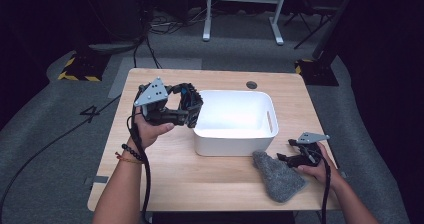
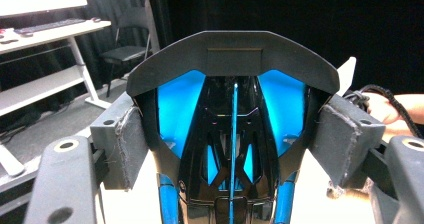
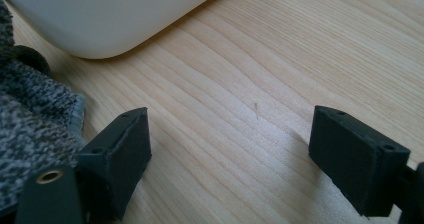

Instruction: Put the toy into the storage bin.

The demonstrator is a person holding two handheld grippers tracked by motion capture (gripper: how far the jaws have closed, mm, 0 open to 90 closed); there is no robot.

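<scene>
Right now the left claw (image 1: 192,109) is clamped on a black and blue toy-like thing (image 2: 232,134) with bright blue parts and a wide black top. In the high view it holds this thing up in the air, just beside the left wall of the white bin (image 1: 235,144). The bin's open top lies to the right of that claw, so a short move that way would likely put the thing over the bin. The left hand is by far the nearer one for that job.

The right claw (image 1: 285,157) sits low on the desk (image 1: 200,179), near the bin's front right corner. Its two black jaws stand wide apart with only bare wood between them. A grey fuzzy cloth (image 1: 277,176) lies flat on the desk just to that claw's left, its long side running from the bin toward the desk's front edge. In the right gripper view the cloth (image 3: 30,124) is close beside one jaw.
</scene>
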